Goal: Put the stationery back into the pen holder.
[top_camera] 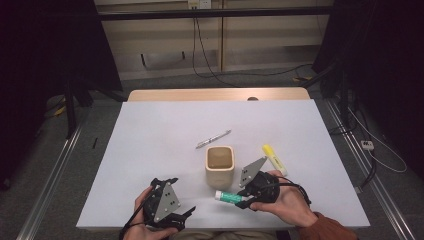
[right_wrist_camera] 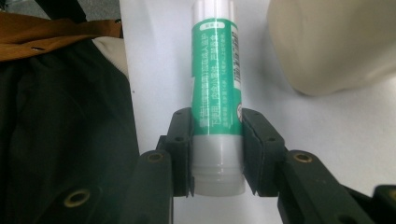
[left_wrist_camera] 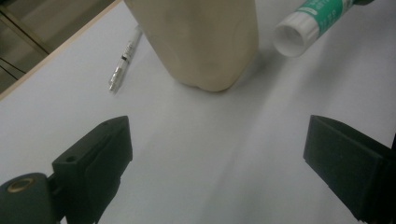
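While you look down from the high view, your right gripper (top_camera: 243, 200) is clamped on a green-and-white glue stick (top_camera: 227, 197), held level just above the white table (top_camera: 150, 150) near its front edge, just in front of and right of the beige pen cup (top_camera: 220, 164). That cup is a rounded-square, matte tub standing upright; its inside looks brownish, and you cannot tell whether anything lies in it. Your left gripper (top_camera: 186, 213) sits at the near left edge with its jaws apart, its grey three-cornered plate facing up. A slim silver pen (top_camera: 213, 139) lies slanted behind the cup, and a yellow highlighter (top_camera: 274, 158) lies to its right, partly behind the right gripper's plate. From the left gripper view, both black blocky jaws stand wide apart over bare table; the cup (left_wrist_camera: 201, 42) is cut off at the top, so its mouth is out of sight, the pen (left_wrist_camera: 123, 59) lies to its left, and the glue stick's round white end (left_wrist_camera: 299, 33) pokes in at upper right. From the right gripper view, the jaws pinch the smooth cylindrical glue stick (right_wrist_camera: 215, 84) near its white base; its printed label is too small to read, and its far end runs off the top. The cup's curved wall (right_wrist_camera: 334, 42) sits just beside it at right.
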Demonstrator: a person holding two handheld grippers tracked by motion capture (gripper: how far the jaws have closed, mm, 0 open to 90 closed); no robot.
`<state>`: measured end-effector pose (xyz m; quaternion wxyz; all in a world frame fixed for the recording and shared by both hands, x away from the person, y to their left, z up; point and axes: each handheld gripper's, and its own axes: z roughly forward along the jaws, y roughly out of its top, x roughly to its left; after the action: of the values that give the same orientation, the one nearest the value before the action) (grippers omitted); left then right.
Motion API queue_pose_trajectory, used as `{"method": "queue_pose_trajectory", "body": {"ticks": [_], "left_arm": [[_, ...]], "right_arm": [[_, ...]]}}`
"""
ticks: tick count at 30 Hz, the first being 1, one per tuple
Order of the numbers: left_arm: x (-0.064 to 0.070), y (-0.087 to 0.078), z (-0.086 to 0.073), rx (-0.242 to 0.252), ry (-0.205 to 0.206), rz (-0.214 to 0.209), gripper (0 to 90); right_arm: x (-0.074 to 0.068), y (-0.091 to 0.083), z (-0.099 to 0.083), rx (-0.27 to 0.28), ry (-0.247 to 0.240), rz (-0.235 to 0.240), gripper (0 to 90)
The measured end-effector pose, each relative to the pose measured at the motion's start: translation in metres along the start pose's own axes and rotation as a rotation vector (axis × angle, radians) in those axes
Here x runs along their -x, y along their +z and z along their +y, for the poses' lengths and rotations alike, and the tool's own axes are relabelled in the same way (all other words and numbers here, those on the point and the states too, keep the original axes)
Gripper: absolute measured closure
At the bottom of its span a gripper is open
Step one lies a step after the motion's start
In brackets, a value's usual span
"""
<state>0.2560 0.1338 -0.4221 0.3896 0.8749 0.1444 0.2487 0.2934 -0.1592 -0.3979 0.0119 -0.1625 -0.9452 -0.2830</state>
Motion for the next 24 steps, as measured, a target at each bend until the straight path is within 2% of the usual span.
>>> {"method": "queue_pose_trajectory", "body": {"ticks": [3, 6, 11, 14, 17, 18, 19, 20, 22, 23, 24], "left_arm": [[0.005, 0.004, 0.003, -0.013, 0.03, -0.029, 8.6], [0.01, 0.008, 0.007, -0.033, 0.108, -0.002, 8.9], [0.016, 0.017, 0.013, -0.047, 0.187, 0.016, 10.3], [0.019, 0.021, 0.016, -0.051, 0.217, 0.032, 11.3], [0.024, 0.024, 0.019, -0.074, 0.294, 0.079, 11.2], [0.025, 0.024, 0.021, -0.098, 0.343, 0.084, 11.7], [0.027, 0.023, 0.022, -0.117, 0.362, 0.082, 12.1], [0.028, 0.024, 0.023, -0.115, 0.36, 0.082, 12.4], [0.029, 0.026, 0.026, -0.116, 0.394, 0.088, 13.5], [0.031, 0.027, 0.027, -0.11, 0.388, 0.087, 13.7], [0.031, 0.028, 0.028, -0.112, 0.398, 0.091, 13.8]], "right_arm": [[-0.001, 0.002, 0.004, -0.003, -0.01, 0.007, 65.9], [-0.001, 0.004, 0.007, -0.006, -0.013, 0.014, 65.9], [0.001, 0.006, 0.012, -0.007, -0.015, 0.019, 65.9], [0.002, 0.007, 0.015, -0.004, -0.024, 0.021, 65.9], [0.002, 0.007, 0.018, -0.004, -0.024, 0.023, 65.9], [0.002, 0.007, 0.019, -0.003, -0.017, 0.023, 65.9], [0.001, 0.007, 0.019, -0.002, -0.018, 0.02, 65.9], [0.001, 0.008, 0.02, -0.002, -0.021, 0.022, 65.9], [0.0, 0.008, 0.02, 0.001, -0.027, 0.025, 65.8], [-0.001, 0.008, 0.021, -0.001, -0.025, 0.025, 65.9], [-0.001, 0.008, 0.021, -0.001, -0.027, 0.027, 65.9]]}}
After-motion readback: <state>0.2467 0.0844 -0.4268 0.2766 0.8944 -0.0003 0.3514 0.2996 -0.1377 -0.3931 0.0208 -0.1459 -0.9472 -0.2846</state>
